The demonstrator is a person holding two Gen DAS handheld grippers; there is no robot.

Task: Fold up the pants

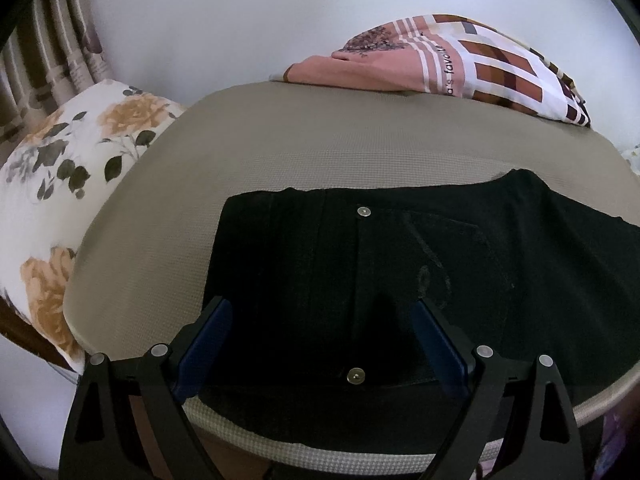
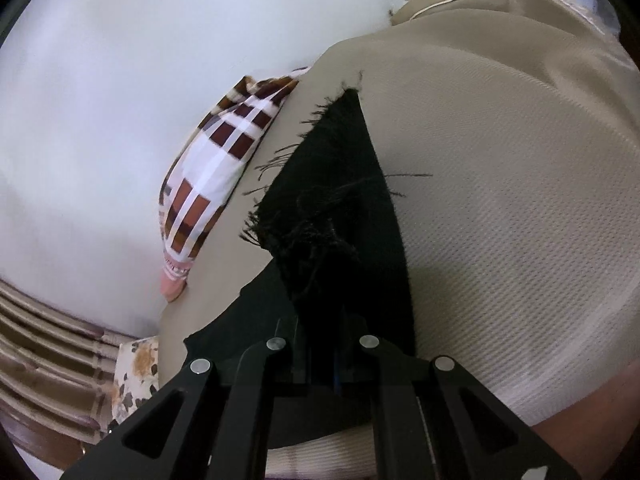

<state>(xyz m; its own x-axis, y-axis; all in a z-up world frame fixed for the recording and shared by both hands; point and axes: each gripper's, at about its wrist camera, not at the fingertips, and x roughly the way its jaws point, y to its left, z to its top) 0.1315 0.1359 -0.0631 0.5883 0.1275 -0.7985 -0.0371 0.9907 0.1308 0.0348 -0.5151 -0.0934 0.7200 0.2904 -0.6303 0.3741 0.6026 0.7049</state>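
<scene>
Left wrist view looked forward and steeply down along left gripper (image 1: 322,344), fingers framing bottom edge, close above black pants (image 1: 400,264) on beige bed cover (image 1: 280,144); wall, floral pillow (image 1: 68,168) at left, patterned blanket (image 1: 460,60) beyond. Right wrist view looked along right gripper (image 2: 320,356), tilted, very close to frayed pants (image 2: 340,184) edge, bed cover (image 2: 500,200) filling right side. Shared: pants, bed cover, wall, patterned blanket (image 2: 212,184), floral pillow (image 2: 136,372).

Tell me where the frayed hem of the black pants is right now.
In the right wrist view the frayed hem lies mid-frame on the beige bed cover, just ahead of the right gripper, with the checked pillow to its left.
</scene>
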